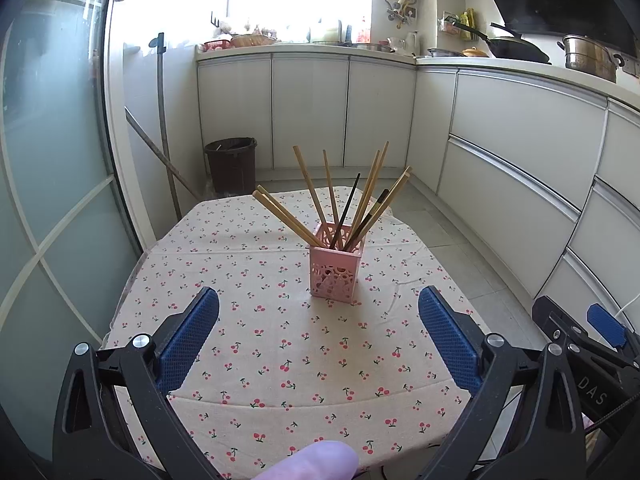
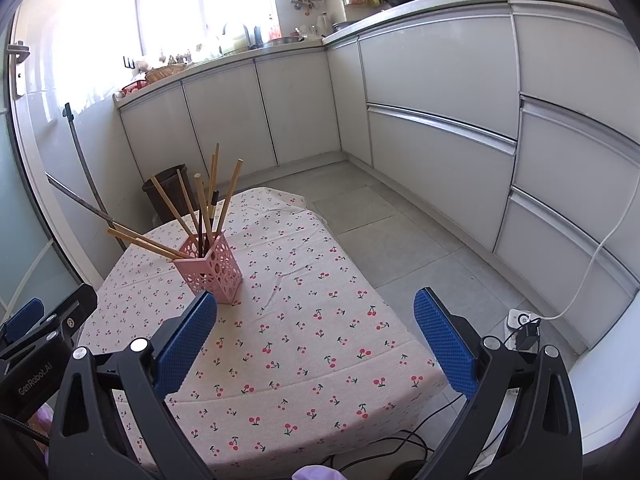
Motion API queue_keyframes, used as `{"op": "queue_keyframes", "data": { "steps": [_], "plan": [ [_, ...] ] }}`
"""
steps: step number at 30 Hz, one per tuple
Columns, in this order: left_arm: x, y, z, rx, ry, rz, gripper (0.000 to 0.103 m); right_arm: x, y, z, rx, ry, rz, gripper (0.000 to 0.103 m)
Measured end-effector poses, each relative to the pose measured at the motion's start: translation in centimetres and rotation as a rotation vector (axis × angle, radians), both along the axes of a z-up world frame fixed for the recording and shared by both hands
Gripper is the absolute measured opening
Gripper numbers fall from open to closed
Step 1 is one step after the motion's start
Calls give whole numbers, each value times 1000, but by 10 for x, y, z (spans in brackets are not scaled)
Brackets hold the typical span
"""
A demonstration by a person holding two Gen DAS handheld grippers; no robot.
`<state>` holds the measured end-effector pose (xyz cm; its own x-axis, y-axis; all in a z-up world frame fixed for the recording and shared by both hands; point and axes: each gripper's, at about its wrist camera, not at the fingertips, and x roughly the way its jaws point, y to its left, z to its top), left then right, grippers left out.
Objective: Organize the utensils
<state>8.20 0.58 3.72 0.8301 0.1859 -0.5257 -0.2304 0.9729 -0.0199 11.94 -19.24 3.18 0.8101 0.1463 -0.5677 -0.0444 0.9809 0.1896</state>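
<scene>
A pink perforated holder (image 1: 335, 270) stands upright on the cherry-print tablecloth (image 1: 260, 344). Several wooden chopsticks (image 1: 310, 184) and two dark ones fan out of it. My left gripper (image 1: 319, 338) is open and empty, held above the cloth, nearer to me than the holder. The holder also shows in the right wrist view (image 2: 212, 270), at the left with its chopsticks (image 2: 206, 208). My right gripper (image 2: 316, 340) is open and empty over the tablecloth (image 2: 300, 344), to the right of the holder. The right gripper shows at the left wrist view's right edge (image 1: 588, 340).
A dark bin (image 1: 232, 164) and a leaning mop handle (image 1: 162, 120) stand on the floor beyond the table. White cabinets (image 2: 440, 92) run along the back and right. A power strip with cables (image 2: 520, 320) lies on the floor at the right.
</scene>
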Motion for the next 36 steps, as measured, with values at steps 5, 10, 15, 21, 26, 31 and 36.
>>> {"op": "queue_keyframes", "data": {
  "steps": [5,10,15,21,26,31,36],
  "plan": [
    [0,0,-1,0,1,-1,96,0,0,0,0,2,-1,96],
    [0,0,-1,0,3,0,96,0,0,0,0,2,1,96],
    [1,0,-2,2,5,1,96,0,0,-1,2,8,2,96],
    [1,0,-2,1,7,1,96,0,0,-2,1,9,1,96],
    [0,1,-3,2,12,2,96,1,-1,-2,3,12,3,96],
    [1,1,-3,2,12,3,96,2,-2,-2,5,17,5,96],
    [0,1,-5,2,14,5,96,2,-2,-2,5,18,5,96]
  ]
}}
